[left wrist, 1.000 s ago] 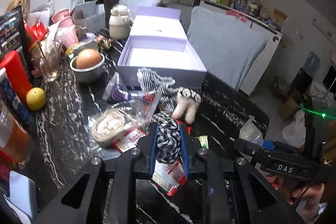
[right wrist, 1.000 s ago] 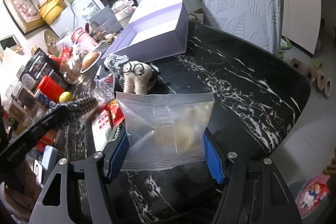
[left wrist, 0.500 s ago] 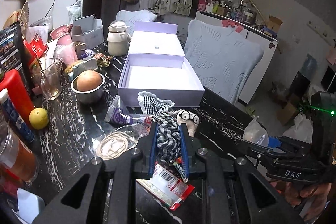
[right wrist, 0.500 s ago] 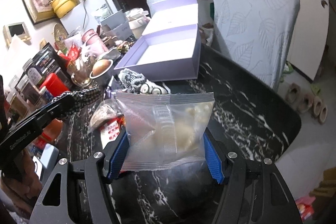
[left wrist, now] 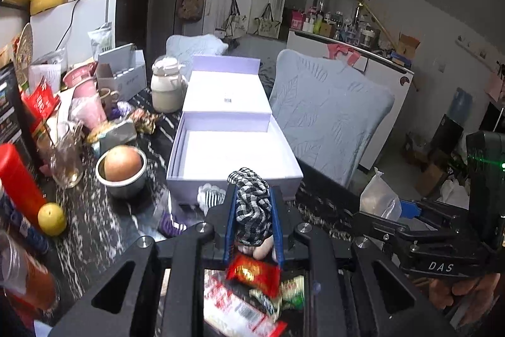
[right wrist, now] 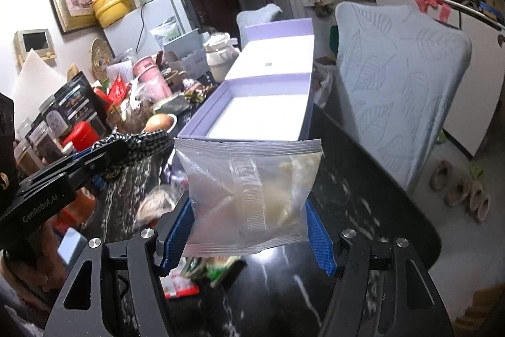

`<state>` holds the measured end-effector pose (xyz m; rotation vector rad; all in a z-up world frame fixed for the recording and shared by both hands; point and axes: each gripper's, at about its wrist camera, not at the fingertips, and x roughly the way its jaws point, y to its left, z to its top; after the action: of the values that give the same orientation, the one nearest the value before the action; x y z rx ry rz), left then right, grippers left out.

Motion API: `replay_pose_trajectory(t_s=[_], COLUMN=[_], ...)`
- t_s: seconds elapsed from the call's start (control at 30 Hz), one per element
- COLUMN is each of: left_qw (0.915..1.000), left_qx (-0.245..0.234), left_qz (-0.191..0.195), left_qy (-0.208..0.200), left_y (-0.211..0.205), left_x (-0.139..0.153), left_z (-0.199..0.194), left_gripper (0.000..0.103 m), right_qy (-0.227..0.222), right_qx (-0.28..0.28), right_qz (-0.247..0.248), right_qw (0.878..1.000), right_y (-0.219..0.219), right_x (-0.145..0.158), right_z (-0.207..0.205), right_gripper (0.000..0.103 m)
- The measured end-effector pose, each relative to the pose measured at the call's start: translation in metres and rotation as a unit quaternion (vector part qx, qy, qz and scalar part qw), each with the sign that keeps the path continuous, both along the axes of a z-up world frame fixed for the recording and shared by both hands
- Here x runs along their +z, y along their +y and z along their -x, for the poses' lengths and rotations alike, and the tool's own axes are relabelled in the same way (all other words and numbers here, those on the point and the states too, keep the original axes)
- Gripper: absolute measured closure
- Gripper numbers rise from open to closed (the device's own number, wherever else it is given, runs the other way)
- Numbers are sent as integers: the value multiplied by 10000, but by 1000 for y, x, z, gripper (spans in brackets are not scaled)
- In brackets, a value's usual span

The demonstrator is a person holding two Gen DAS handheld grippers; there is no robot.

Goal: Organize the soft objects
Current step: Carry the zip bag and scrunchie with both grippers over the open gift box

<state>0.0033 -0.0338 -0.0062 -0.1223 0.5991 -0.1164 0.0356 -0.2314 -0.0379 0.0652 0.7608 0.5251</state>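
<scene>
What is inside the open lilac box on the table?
The lilac box shows only a bare white floor. Its near corner is hidden by the checked cloth in the left gripper.

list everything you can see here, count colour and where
box: 1, lilac, open, table middle
checked cloth: 1, black-white, in left gripper
clear bag: 1, pale contents, in right gripper
bowl: 1, metal, left of box, holds a brown round thing
lemon: 1, yellow, table left
jar: 1, cream, behind box
chair cover: 1, pale blue, right of box
left gripper: shut on cloth
right gripper: shut on bag
</scene>
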Motion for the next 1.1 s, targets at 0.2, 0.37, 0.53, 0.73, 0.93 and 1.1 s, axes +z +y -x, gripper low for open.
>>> replay_pose_trajectory(t_s=[0.2, 0.37, 0.53, 0.73, 0.93, 1.1], left_qw=[9999, 9996, 9991, 9990, 9992, 9991], left_qx=[-44, -106, -187, -236, -185, -87], left_qz=[-10, 19, 40, 75, 109, 31], left_qy=[-166, -278, -366, -377, -345, -411], left_y=[-2, -3, -5, -4, 5, 14], left_x=[12, 21, 26, 28, 24, 26], left_z=[-25, -49, -70, -98, -129, -153], left_gripper=[84, 84, 84, 84, 84, 84], right_qy=[-145, -226, -267, -509, -610, -633], right_qx=[43, 104, 156, 215, 226, 324], right_qz=[-16, -39, -34, 47, 141, 141], right_qw=[9999, 9997, 9995, 9985, 9978, 9974], right_y=[5, 12, 20, 30, 40, 52], right_x=[11, 18, 23, 30, 34, 39], right_z=[-26, -48, -72, -97, -127, -154], right_gripper=[36, 36, 36, 36, 36, 36])
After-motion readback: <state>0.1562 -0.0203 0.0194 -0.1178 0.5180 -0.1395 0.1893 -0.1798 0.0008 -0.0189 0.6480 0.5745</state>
